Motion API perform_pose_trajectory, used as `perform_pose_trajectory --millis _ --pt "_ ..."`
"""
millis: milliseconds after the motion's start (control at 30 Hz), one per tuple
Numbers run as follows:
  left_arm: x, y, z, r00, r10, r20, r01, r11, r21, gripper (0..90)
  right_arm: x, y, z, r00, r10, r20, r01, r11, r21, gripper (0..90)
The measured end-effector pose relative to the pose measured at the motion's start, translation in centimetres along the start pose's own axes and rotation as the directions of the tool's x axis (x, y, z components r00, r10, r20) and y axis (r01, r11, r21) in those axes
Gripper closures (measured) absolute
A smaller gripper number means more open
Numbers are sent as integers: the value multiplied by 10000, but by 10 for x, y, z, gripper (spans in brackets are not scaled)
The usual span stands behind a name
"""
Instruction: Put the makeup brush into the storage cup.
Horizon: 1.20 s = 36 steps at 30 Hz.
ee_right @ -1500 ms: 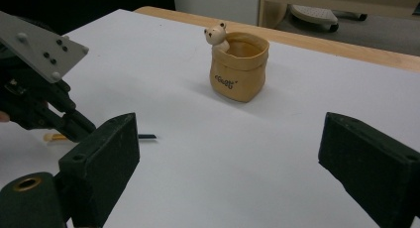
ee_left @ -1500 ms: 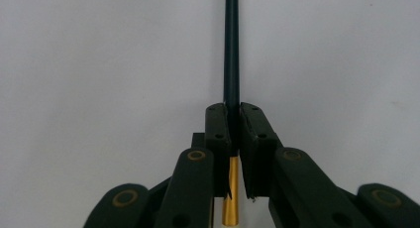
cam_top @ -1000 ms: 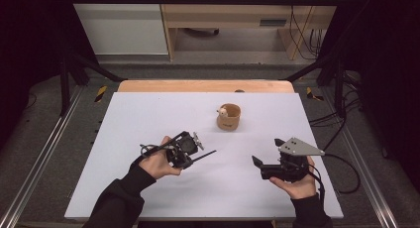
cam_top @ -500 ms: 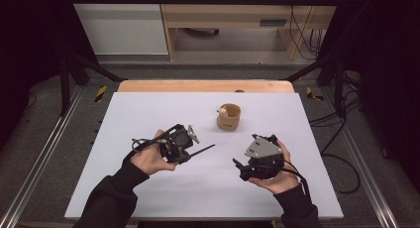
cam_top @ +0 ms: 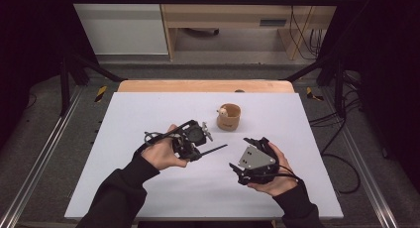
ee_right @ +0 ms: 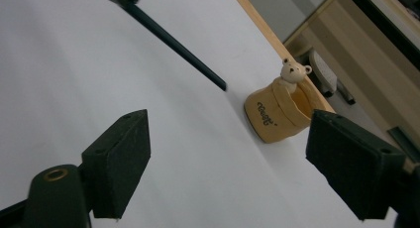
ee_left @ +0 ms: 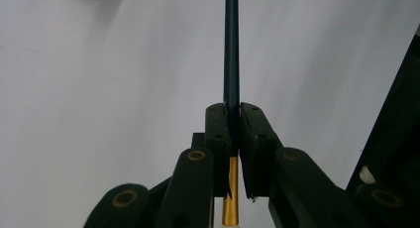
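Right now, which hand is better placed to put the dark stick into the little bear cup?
Left, probably. The left gripper is already shut on the stick, whose tip points toward the cup. The right gripper stands open with nothing between its jaws, which have just been closing a little.

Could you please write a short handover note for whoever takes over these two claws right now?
Left claw: shut on the dark pen, held above the table, tip toward the right claw.
Right claw: open, nothing between its pads; the jaws have just been closing a little.
Bear cup: upright beyond both claws, apart from them.
Done: pen picked up.
Left: probably putting the pen into the cup.
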<state>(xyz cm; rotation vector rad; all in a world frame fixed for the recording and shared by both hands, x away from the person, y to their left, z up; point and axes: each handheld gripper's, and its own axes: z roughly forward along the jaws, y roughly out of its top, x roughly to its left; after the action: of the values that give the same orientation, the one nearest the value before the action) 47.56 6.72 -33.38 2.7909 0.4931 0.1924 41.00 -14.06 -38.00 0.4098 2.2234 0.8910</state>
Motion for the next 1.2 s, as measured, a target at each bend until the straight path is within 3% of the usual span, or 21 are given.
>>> perform_pose_trajectory --millis 100,300,633,900,967,1033,1067,1100,1200 --pt "-2 11 1 9996 275 -14 -274 9995 186 823 6 0 1 9985 -537 -130 537 9986 -10 249" --pt "-6 27 4 9989 477 21 -477 9974 548 823 15 -1 5 9843 -1757 -146 1759 9842 179 336" --pt "-14 39 2 9970 772 108 -778 9943 728 823 18 -1 7 9724 -2332 -94 2332 9724 -26 407" --pt "-15 43 -3 9969 777 128 -785 9944 714 823 20 4 7 9560 -2934 9 2934 9559 -78 468" --pt "-16 43 -3 9969 776 144 -784 9945 691 823 21 5 9 9558 -2939 11 2939 9558 -68 481" --pt "-17 44 -3 9967 795 161 -805 9942 718 823 21 7 9 9457 -3250 -18 3250 9457 37 496" --pt "-17 44 -3 9965 814 181 -826 9937 758 823 22 7 10 9495 -3138 50 3138 9495 -26 503" --pt "-17 44 -2 9964 830 185 -842 9934 779 823 21 8 11 9385 -3451 36 3451 9386 -15 510" --pt "-18 44 -1 9964 824 203 -838 9935 775 823 22 8 12 9404 -3399 17 3399 9404 -43 543"
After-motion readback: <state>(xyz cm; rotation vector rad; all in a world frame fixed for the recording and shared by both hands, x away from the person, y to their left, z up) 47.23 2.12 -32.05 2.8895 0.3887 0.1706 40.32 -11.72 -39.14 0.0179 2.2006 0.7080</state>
